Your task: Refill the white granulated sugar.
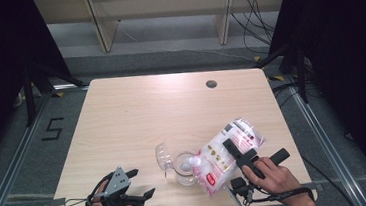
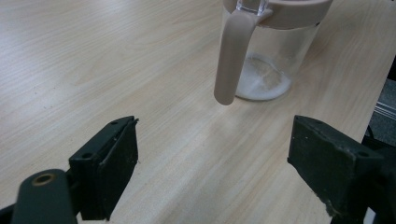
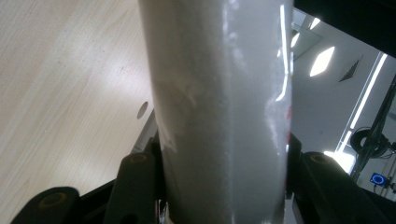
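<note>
**Bag tipped over the jar**

My right gripper (image 1: 239,154) is clamped on a clear plastic bag of white granules (image 1: 228,151), with red print on its label. In the right gripper view, the bag (image 3: 219,112) stands between my 2 black jaws, both pressing against its sides. In the high view I hold it tilted near the front right of the wooden table (image 1: 136,112), its lower end over the mouth of the clear jar (image 1: 184,167), which already has some white contents in it. The jar's clear lid (image 1: 163,157) is swung open on the left side.

My left gripper (image 1: 137,187) rests at the front left edge of the table, well apart from the jar, its 2 jaws spread wide with nothing between them. In the left gripper view they frame bare tabletop, and beyond them stands the jar (image 2: 271,56) with a beige rim, a beige handle (image 2: 231,60) and a thin layer of white granules at the bottom.
</note>
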`<state>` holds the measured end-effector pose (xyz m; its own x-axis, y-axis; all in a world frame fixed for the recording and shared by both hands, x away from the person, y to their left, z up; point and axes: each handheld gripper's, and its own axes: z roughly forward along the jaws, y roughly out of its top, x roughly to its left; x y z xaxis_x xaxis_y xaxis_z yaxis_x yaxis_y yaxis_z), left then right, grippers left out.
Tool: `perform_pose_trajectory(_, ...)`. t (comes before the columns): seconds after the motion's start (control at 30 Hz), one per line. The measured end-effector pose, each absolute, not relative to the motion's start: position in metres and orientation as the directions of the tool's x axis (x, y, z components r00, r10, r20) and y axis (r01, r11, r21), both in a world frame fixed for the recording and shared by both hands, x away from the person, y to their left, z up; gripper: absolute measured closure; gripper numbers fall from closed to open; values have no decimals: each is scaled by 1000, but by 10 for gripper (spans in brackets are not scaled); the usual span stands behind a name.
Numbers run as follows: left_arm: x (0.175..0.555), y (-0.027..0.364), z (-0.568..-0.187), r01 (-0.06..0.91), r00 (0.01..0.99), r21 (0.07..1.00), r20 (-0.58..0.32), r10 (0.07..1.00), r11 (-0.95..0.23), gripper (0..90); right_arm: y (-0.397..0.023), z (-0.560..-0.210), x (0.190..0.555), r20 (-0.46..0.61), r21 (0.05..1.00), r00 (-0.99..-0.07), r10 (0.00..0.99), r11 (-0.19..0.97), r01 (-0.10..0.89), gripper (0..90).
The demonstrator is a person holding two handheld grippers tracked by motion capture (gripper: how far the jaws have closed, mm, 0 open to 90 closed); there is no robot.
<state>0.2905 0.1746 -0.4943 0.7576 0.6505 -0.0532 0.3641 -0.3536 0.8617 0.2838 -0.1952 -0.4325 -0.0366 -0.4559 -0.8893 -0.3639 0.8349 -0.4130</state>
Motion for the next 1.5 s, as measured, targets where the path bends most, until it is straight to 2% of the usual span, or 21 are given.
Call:
perform_pose_trajectory(0.43,290,174,-495,365,756,863,-55,652,-351,155,-196,-433,284,-893,-406,-38,-448,839,-362,584)
perform_pose_trajectory(0.47,290,175,-494,364,757,862,-53,652,-353,155,-196,-431,285,-878,-439,-15,-479,815,-378,584)
perform_pose_trajectory(0.53,290,175,-494,363,758,862,-51,651,-355,155,-196,-433,284,-893,-405,-40,-448,838,-366,585)
perform_pose_trajectory(1.1,290,175,-494,363,757,861,-50,651,-356,155,-197,-430,286,-881,-428,-31,-473,821,-377,589)
perform_pose_trajectory(1.13,290,175,-494,363,758,861,-50,651,-356,155,-197,-432,284,-896,-395,-49,-441,843,-364,589)
perform_pose_trajectory(1.27,290,174,-494,362,758,861,-49,650,-357,155,-197,-432,284,-896,-394,-50,-441,844,-365,589)
perform_pose_trajectory(1.3,290,174,-494,362,758,861,-49,650,-357,155,-197,-429,286,-881,-428,-30,-473,821,-377,590)
perform_pose_trajectory(1.4,290,175,-494,362,757,862,-49,651,-356,155,-198,-432,285,-898,-391,-54,-438,846,-362,590)
perform_pose_trajectory(1.47,290,175,-494,362,757,862,-51,651,-354,155,-197,-430,286,-880,-427,-33,-473,822,-377,590)
perform_pose_trajectory(1.5,290,175,-494,362,758,862,-50,650,-356,155,-198,-432,285,-897,-393,-52,-440,844,-364,591)
